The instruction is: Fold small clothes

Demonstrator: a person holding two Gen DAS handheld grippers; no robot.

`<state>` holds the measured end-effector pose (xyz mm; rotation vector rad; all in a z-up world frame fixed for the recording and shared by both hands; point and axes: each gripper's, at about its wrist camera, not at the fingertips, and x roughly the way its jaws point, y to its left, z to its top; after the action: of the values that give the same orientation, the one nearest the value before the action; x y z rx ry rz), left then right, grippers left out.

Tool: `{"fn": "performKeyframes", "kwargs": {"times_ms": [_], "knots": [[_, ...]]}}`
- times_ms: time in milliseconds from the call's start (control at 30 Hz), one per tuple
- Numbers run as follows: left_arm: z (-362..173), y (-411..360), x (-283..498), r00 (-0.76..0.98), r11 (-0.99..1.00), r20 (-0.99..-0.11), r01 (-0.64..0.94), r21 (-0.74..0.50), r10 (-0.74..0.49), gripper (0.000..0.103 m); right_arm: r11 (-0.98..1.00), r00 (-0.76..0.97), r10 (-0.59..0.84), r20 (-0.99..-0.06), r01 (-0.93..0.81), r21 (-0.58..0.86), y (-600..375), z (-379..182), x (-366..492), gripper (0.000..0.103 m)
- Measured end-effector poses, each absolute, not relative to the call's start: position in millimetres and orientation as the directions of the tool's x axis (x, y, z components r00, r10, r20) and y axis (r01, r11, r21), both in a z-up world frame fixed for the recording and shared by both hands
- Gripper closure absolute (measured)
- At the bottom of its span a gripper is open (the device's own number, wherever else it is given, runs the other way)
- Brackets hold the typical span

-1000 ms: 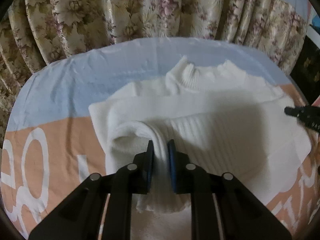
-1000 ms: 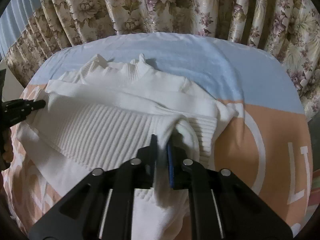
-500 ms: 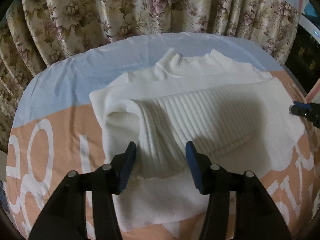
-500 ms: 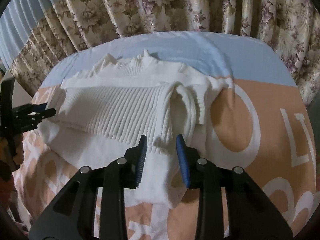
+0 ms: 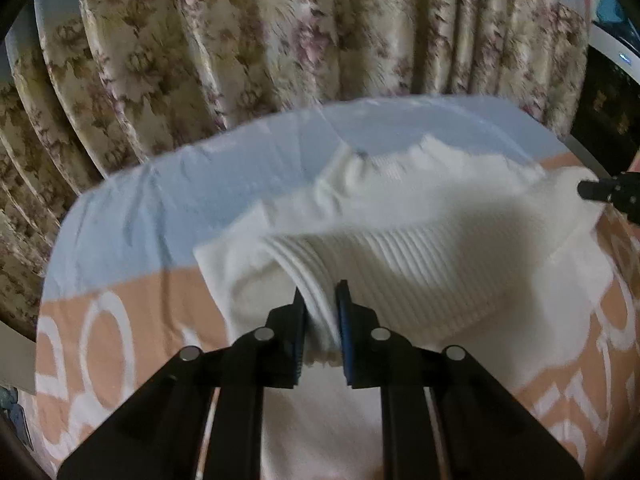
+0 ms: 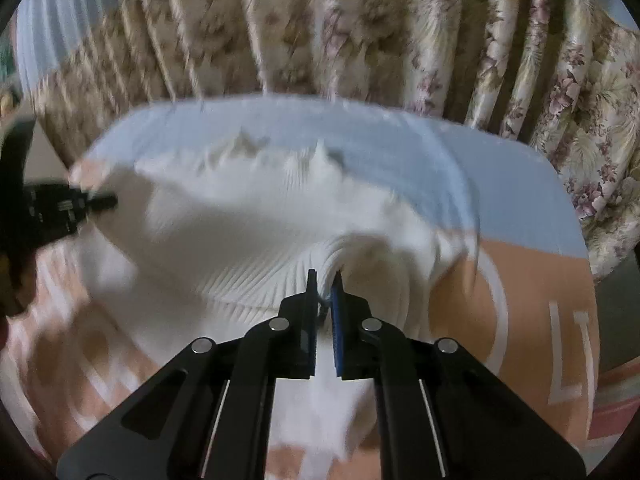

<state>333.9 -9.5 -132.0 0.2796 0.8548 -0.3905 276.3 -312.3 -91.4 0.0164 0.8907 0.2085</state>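
floral curtains [image 5: 280,60] in cream, brown and pink hang in folds across the whole back of both views. in front of them lies a bed covered by a sheet [image 5: 132,220] that is pale blue at the far side and peach with large white letters nearer the cameras.

a white ribbed knit sweater [image 5: 420,256] lies spread on this sheet, its turtleneck collar [image 5: 384,164] toward the curtains on the blue part and its body reaching down over the peach part. the ribbed hem portion is lifted and drawn up over the smoother layer beneath, forming a raised fold across the middle. in the right wrist view the sweater [image 6: 248,232] is blurred, with ribs fanning out from a pinched point.

the left gripper [image 5: 321,300] is at the sweater's left side, its jaws clamped on a bunched ridge of ribbed fabric that fills the narrow gap between the blue pads. the right gripper [image 6: 325,280] is at the sweater's right side, its jaws drawn nearly together on a thin pinch of the same ribbed knit. each gripper's black tip shows at the edge of the other's view, touching or just beside the sweater's far edge.
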Motion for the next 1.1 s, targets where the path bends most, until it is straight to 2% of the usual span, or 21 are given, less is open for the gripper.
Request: {"fn": "performKeyframes", "kwargs": {"times_ms": [133,267,333,367,400,433,467,500,533,567,600,700,933,1067,1100], "knots": [[-132.5,-11.2,387.3,0.578,0.912,-0.784,0.408,0.037,-0.226,0.088,0.985,0.643,0.17,-0.747,-0.118,0.122,-322.9,-78.9,318.0,0.097],[-153.5,-18.6,438.5,0.5,0.917,-0.84,0.4,0.01,-0.209,0.084,0.993,0.604,0.115,-0.789,-0.082,0.082,-324.0,-96.8,368.0,0.096],[-163.0,-19.5,454.8,0.457,0.921,-0.866,0.391,-0.008,-0.202,0.074,0.994,0.552,0.104,-0.827,-0.074,0.076,-324.7,-115.7,388.7,0.096],[-164.3,-17.3,459.0,0.442,0.923,-0.872,0.384,-0.028,-0.21,0.073,0.993,0.536,0.115,-0.836,-0.069,0.093,-327.3,-124.0,395.4,0.093],[-162.4,-14.5,461.5,0.424,0.924,-0.876,0.379,-0.057,-0.228,0.067,0.99,0.517,0.143,-0.844,-0.065,0.128,-331.9,-130.9,400.7,0.088],[-156.0,-9.5,462.1,0.416,0.924,-0.875,0.372,-0.085,-0.248,0.055,0.977,0.486,0.202,-0.85,-0.046,0.206,-341.9,-136.8,405.4,0.079],[-148.9,-4.5,460.6,0.437,0.93,-0.868,0.36,-0.074,-0.238,0.039,0.964,0.484,0.245,-0.84,-0.028,0.265,-349.7,-136.2,405.3,0.071],[-140.2,1.5,456.3,0.487,0.94,-0.849,0.34,-0.034,-0.207,0.013,0.946,0.505,0.286,-0.814,-0.013,0.324,-359.6,-130.7,401.1,0.066],[-128.2,9.2,448.8,0.549,0.946,-0.815,0.325,0.008,-0.183,0.01,0.933,0.542,0.305,-0.783,-0.005,0.361,-369.5,-120.9,393.2,0.056],[-121.9,14.6,443.2,0.565,0.944,-0.804,0.328,0.016,-0.183,0.01,0.931,0.576,0.295,-0.762,0.005,0.364,-376.1,-111.6,384.4,0.049],[-118.6,20.5,440.3,0.562,0.944,-0.806,0.329,0.011,-0.186,0.01,0.937,0.602,0.271,-0.751,0.014,0.349,-380.9,-103.7,375.2,0.047],[-114.5,38.2,423.7,0.582,0.955,-0.798,0.296,0.028,-0.157,0.01,0.962,0.617,0.21,-0.758,0.007,0.272,-380.5,-95.5,352.4,0.046],[-142.0,53.1,349.6,0.588,0.958,-0.804,0.273,0.086,-0.095,0.01,0.99,0.597,0.124,-0.793,-0.023,0.138,-359.6,-115.4,281.5,0.046],[-149.6,55.6,316.0,0.564,0.96,-0.816,0.277,0.042,-0.127,0.011,0.991,0.579,0.123,-0.806,-0.03,0.13,-348.8,-121.9,250.1,0.047],[-150.6,54.7,311.9,0.555,0.959,-0.821,0.281,0.031,-0.135,0.014,0.99,0.577,0.127,-0.807,-0.029,0.136,-346.4,-122.4,244.9,0.047]]}}
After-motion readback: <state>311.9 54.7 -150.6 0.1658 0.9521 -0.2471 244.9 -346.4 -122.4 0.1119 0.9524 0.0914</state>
